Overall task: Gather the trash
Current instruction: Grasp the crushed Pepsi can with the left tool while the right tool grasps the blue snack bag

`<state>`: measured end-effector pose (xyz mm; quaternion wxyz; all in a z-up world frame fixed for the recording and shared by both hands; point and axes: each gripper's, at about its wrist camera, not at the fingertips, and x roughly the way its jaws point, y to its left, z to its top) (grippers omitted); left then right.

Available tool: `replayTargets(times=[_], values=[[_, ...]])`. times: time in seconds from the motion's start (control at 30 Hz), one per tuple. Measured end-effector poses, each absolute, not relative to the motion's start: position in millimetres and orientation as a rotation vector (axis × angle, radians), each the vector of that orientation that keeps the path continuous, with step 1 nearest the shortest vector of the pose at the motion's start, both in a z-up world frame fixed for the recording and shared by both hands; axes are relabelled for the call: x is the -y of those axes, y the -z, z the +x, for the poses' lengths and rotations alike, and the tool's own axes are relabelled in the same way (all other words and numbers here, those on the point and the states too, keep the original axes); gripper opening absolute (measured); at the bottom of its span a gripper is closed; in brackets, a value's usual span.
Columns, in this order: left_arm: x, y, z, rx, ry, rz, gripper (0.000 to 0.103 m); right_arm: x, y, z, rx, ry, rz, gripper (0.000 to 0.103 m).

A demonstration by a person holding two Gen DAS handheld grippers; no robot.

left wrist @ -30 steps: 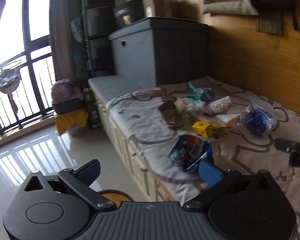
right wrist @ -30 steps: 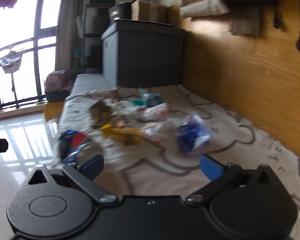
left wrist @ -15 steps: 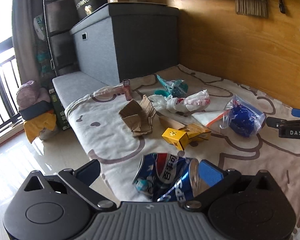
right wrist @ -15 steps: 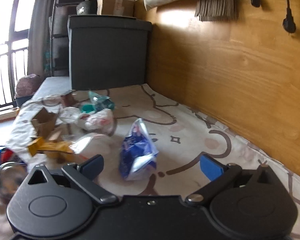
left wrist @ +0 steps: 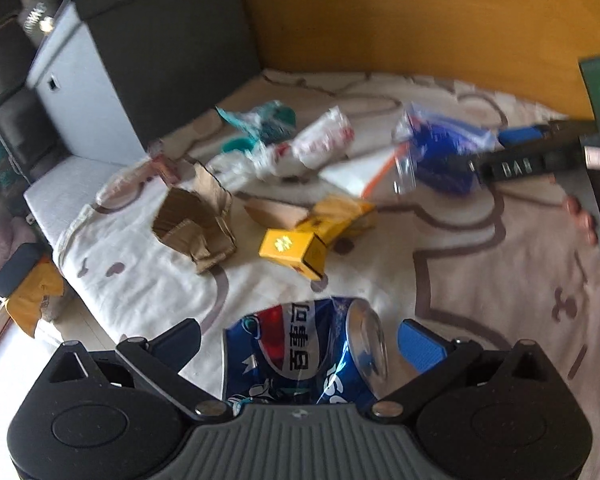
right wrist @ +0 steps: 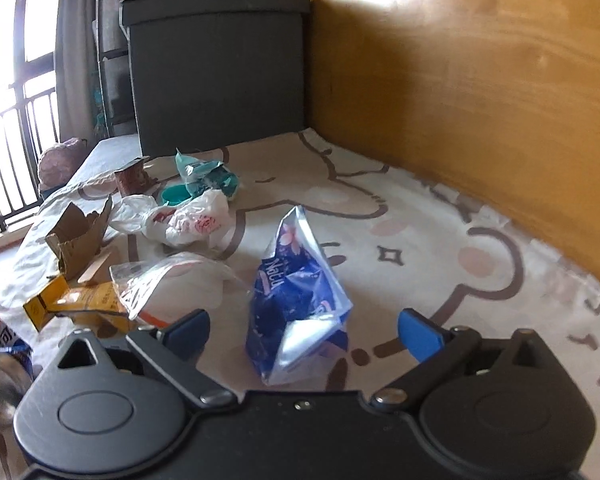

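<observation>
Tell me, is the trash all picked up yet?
Not yet. Nothing looks collected so far. The left tool is open around the crushed Pepsi can, and the right tool is open around the blue snack bag, neither squeezed. Still lying on the blanket: the torn cardboard, yellow box, white plastic bag and teal wrapper.

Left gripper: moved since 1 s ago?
Yes. The left gripper has closed in on the bed: the crushed Pepsi can, earlier well ahead beside the yellow box, now sits between its open fingers.
</observation>
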<state>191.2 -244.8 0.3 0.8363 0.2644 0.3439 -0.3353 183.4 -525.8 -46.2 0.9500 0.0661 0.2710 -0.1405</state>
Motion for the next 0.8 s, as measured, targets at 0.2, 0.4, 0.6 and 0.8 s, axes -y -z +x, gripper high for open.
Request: replayTargets(times=[0.2,0.4,0.6,0.8], values=[[249,7,206,-0.793,0.705,0.564,0.103,529,56,198,-0.577,0.277,0.177,0.080],[247,12,214,-0.852,0.705,0.528,0.102,526,62,201,-0.618,0.249,0.203,0.047],[242,9,215,-0.871,0.698,0.497,0.085,517,58,191,-0.624,0.232,0.172,0.038],[233,3,204,-0.832,0.676,0.470,0.082,507,55,177,-0.642,0.224,0.144,0.030]])
